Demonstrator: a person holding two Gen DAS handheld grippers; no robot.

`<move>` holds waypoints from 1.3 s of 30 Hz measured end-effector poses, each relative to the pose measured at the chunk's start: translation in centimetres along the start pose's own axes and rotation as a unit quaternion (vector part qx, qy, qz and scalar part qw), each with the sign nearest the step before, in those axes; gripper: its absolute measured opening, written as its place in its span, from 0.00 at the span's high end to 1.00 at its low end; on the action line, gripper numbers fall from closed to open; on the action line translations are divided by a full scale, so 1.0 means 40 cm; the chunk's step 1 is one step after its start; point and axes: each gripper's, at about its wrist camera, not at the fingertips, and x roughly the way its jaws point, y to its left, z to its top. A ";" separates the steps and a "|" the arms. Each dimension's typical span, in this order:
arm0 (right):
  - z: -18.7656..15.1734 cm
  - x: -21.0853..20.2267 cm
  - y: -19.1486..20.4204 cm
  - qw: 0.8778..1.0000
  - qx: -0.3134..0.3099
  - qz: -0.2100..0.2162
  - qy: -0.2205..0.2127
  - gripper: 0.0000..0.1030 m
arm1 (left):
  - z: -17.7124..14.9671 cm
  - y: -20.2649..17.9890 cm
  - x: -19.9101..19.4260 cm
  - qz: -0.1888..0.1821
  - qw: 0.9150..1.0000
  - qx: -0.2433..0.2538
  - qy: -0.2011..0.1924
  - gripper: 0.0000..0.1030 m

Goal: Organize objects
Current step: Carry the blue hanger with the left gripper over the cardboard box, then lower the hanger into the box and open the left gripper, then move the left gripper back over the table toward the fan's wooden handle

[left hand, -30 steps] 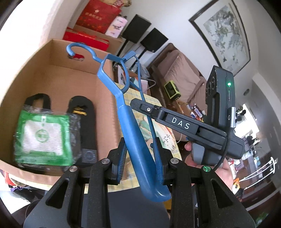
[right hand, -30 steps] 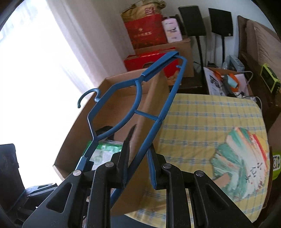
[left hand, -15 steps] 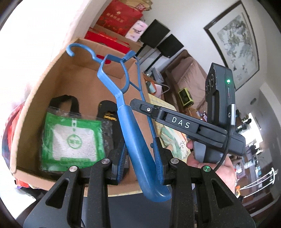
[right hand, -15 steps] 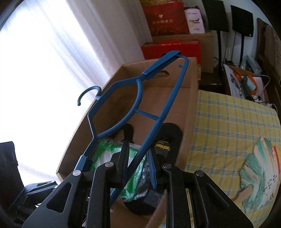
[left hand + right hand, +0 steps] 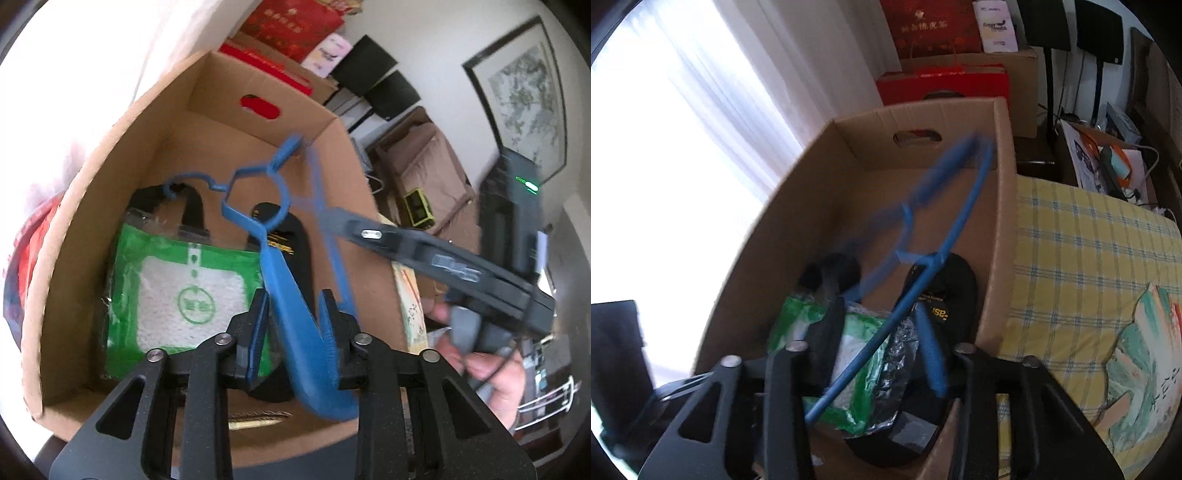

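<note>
A blue plastic hanger (image 5: 295, 295) tilts down into an open cardboard box (image 5: 110, 155). My left gripper (image 5: 295, 314) stands around its wide end with the jaws apart, and the hanger looks loose between them. My right gripper (image 5: 879, 332) is open around the hanger's thin bar (image 5: 923, 277), which is blurred. The right gripper also shows in the left wrist view (image 5: 424, 243) at the right. In the box lie a green and white packet (image 5: 184, 288) and black slippers (image 5: 291, 236).
The box (image 5: 1001, 221) stands beside a yellow checked cloth (image 5: 1089, 240) with a painted fan (image 5: 1145, 350) on it. Red gift boxes (image 5: 942, 81), speakers and a sofa (image 5: 424, 166) are behind. A bright curtained window is on the left.
Both grippers moved over the box and lowered the hanger into it. Both sets of jaws have widened, and the hanger is dropping, blurred by motion.
</note>
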 end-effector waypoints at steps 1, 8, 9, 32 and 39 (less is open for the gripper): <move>0.000 -0.012 -0.002 1.000 0.001 0.005 -0.003 0.54 | 0.003 0.006 0.004 0.008 1.000 -0.002 0.000 0.77; -0.025 -0.089 -0.020 1.000 0.006 0.006 -0.027 0.48 | 0.010 0.003 0.009 0.045 0.999 0.004 -0.004 0.76; -0.031 -0.101 -0.024 0.999 0.005 0.004 -0.031 0.47 | 0.008 0.000 0.005 0.050 0.999 0.006 -0.006 0.70; -0.151 -0.243 -0.076 0.990 -0.024 -0.106 -0.091 0.15 | -0.052 -0.177 -0.072 0.129 0.983 0.114 -0.068 0.04; -0.192 -0.282 -0.136 0.989 0.003 -0.116 -0.088 0.08 | -0.074 -0.226 -0.063 0.151 0.974 0.154 -0.074 0.00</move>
